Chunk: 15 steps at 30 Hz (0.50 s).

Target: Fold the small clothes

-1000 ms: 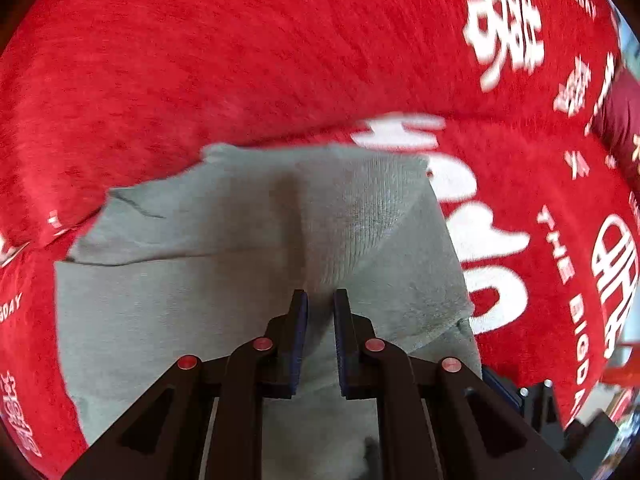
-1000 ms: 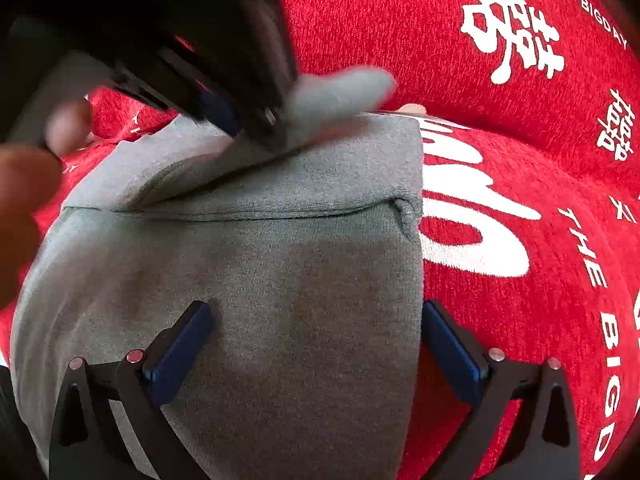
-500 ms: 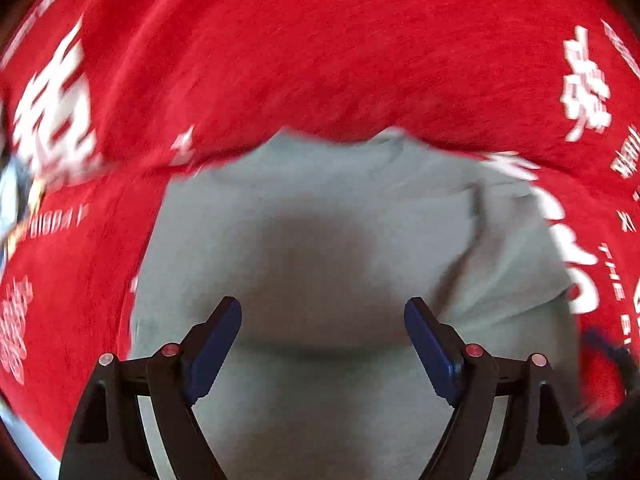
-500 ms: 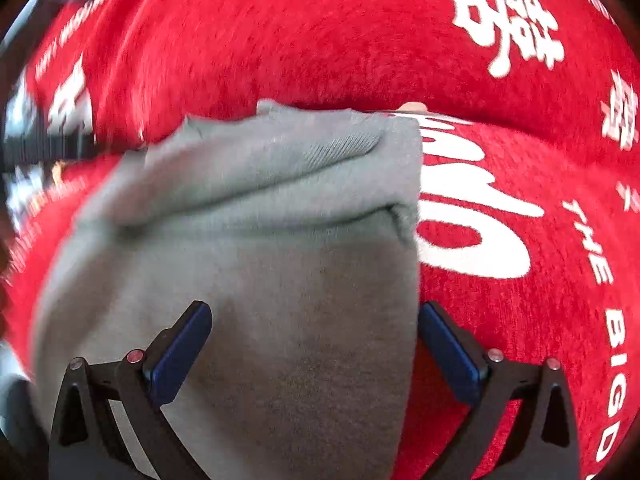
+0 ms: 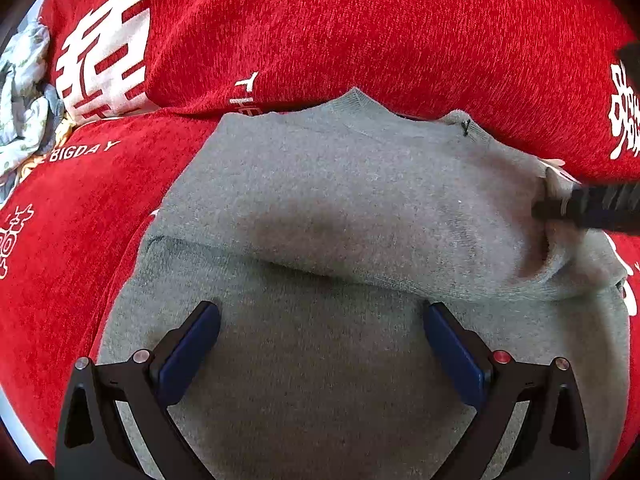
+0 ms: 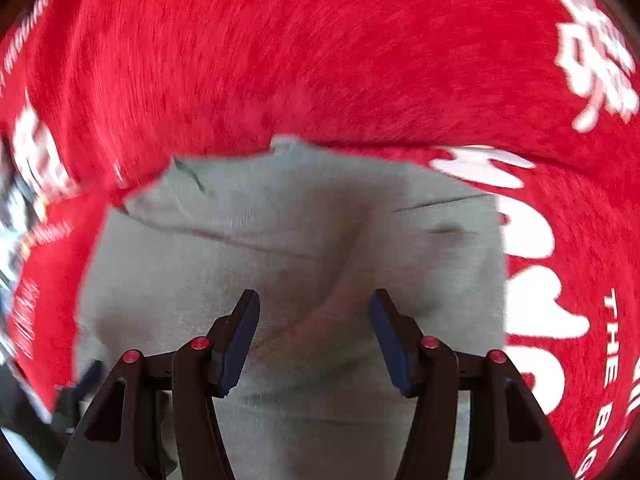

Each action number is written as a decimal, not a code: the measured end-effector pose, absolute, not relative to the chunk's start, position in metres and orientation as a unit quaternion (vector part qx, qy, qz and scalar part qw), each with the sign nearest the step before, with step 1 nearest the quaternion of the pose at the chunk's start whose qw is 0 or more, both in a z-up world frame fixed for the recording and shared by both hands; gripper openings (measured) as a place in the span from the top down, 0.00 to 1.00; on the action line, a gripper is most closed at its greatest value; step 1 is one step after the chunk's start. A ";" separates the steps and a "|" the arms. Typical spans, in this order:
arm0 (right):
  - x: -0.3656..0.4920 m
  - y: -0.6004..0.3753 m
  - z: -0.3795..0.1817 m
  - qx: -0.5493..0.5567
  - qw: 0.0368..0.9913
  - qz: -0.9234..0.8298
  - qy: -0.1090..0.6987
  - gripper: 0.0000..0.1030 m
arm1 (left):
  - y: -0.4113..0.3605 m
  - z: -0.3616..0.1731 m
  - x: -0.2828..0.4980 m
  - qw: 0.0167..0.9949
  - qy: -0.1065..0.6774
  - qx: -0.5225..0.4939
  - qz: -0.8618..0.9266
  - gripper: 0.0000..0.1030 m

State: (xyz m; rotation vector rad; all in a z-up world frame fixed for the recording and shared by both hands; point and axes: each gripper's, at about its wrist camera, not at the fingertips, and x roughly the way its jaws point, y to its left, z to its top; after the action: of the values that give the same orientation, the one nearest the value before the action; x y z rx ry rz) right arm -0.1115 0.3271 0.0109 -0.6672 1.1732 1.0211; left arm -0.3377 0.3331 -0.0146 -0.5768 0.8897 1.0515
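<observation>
A grey knit sweater [image 5: 360,200] lies on the red cover, its upper part folded down into a thick band across the body. My left gripper [image 5: 320,308] hovers over the lower body of the sweater; its jaws are opening, wide apart, with nothing pinched. At the right edge of the left wrist view, one of the right gripper's dark fingers [image 5: 592,210] touches the folded band's end. In the blurred right wrist view, my right gripper [image 6: 314,294] is over the sweater [image 6: 280,220]. Its jaws are closing, half apart, with a raised ridge of fabric between them and the pads clear of it.
The red plush cover [image 5: 360,40] with white lettering spreads all around and rises behind the sweater. A heap of pale patterned clothes [image 5: 24,120] lies at the far left. A dark blurred shape [image 6: 76,396] sits at the lower left of the right wrist view.
My left gripper let go of the grey fabric, opened wide and drew back over the sweater's body. My right gripper swept left across the sweater and its jaws narrowed.
</observation>
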 end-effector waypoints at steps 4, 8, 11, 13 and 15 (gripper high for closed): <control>-0.108 0.292 0.016 -0.279 0.677 0.448 0.513 0.83 | 0.325 -0.013 -0.342 0.738 0.396 -0.266 0.477 0.01; -0.099 0.226 0.037 -0.215 0.696 0.453 0.513 0.84 | 0.328 -0.014 -0.343 0.741 0.391 -0.269 0.475 0.01; -0.094 0.187 0.035 -0.196 0.704 0.438 0.523 0.75 | 0.328 -0.013 -0.344 0.743 0.389 -0.271 0.473 0.01; -0.083 0.168 0.029 -0.165 0.705 0.425 0.543 0.42 | 0.328 -0.012 -0.344 0.743 0.389 -0.273 0.471 0.01; -0.076 0.153 0.030 -0.120 0.713 0.417 0.550 0.36 | 0.329 -0.010 -0.345 0.744 0.392 -0.276 0.465 0.01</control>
State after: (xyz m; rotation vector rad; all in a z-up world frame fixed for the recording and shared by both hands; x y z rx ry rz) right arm -0.0756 0.1530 0.0297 -0.2649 1.2199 0.9248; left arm -0.3449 0.3286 -0.0103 -0.6054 0.8585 1.0186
